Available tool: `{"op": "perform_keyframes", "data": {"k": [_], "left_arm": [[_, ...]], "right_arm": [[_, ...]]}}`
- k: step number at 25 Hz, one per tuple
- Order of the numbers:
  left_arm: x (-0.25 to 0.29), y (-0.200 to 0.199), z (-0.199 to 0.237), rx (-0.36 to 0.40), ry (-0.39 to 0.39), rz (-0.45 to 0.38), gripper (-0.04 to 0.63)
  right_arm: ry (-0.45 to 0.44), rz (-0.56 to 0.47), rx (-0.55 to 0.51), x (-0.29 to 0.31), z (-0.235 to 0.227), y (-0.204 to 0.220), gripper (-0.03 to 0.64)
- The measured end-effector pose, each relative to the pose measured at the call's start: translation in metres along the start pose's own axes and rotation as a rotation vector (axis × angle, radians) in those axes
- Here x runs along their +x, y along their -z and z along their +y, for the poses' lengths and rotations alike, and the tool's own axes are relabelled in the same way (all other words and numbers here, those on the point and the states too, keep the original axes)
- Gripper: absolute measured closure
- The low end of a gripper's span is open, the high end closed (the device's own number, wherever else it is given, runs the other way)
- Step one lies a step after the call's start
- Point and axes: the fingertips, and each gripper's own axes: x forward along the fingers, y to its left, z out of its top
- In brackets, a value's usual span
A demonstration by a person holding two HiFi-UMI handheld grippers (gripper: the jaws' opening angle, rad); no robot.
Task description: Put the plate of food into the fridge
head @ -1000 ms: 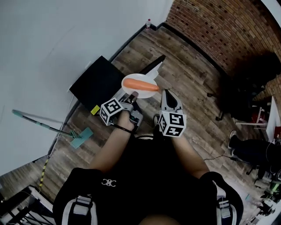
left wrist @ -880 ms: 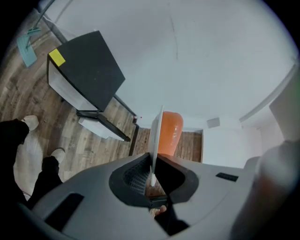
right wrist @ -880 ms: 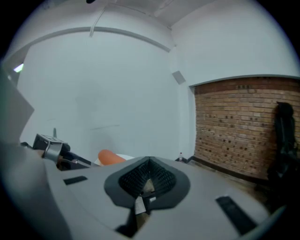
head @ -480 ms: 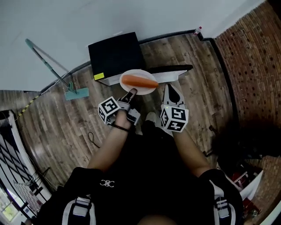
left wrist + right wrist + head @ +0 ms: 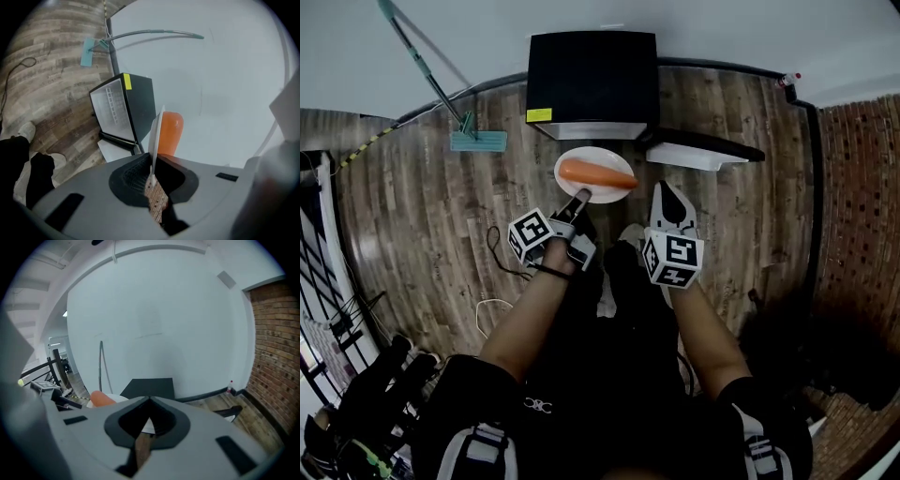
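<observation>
A white plate (image 5: pixel 600 155) with an orange carrot (image 5: pixel 598 174) on it hangs level above the wooden floor. My left gripper (image 5: pixel 579 199) is shut on the plate's near rim. In the left gripper view the plate (image 5: pixel 157 136) shows edge-on between the pads, with the carrot (image 5: pixel 168 133) beyond it. The small black fridge (image 5: pixel 592 84) stands on the floor against the white wall, just beyond the plate, and its door (image 5: pixel 703 152) is swung open to the right. My right gripper (image 5: pixel 670 199) is shut and holds nothing, to the right of the plate.
A mop (image 5: pixel 441 89) leans on the wall left of the fridge. A dark cable (image 5: pixel 492 253) lies on the floor at the left. A small bottle (image 5: pixel 789 78) stands by the skirting at the right, near the brick wall (image 5: pixel 862 187). Dark metal railing fills the lower left.
The head view has swung round, so the fridge now lies straight ahead of the plate and nearer to it. Both grippers kept their hold and spacing.
</observation>
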Motion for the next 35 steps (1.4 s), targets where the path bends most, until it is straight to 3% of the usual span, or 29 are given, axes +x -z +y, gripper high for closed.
{"op": "perform_keyframes", "data": {"k": [10, 15, 19, 24, 30, 35], "left_arm": [[0.144, -0.082, 0.193, 0.031, 0.099, -0.009, 0.568], [0.215, -0.13, 0.251, 0.04, 0.191, -0.061, 0.568], [0.25, -0.158, 0.262, 0.039, 0.246, -0.092, 0.568], [0.285, -0.183, 0.25, 0.085, 0.253, -0.106, 0.568], [0.343, -0.19, 0.24, 0.079, 0.238, -0.104, 0.568], [0.375, -0.205, 0.228, 0.048, 0.238, -0.151, 0.565]], "right_arm": [[-0.035, -0.11, -0.074, 0.164, -0.017, 0.163, 0.603], [-0.049, -0.181, -0.145, 0.225, -0.03, 0.224, 0.603], [-0.026, -0.213, -0.144, 0.245, -0.042, 0.252, 0.603], [-0.036, -0.25, 0.034, 0.238, -0.04, 0.24, 0.603], [0.023, -0.232, -0.081, 0.234, -0.043, 0.248, 0.603], [0.036, -0.207, 0.035, 0.228, -0.062, 0.252, 0.603]]}}
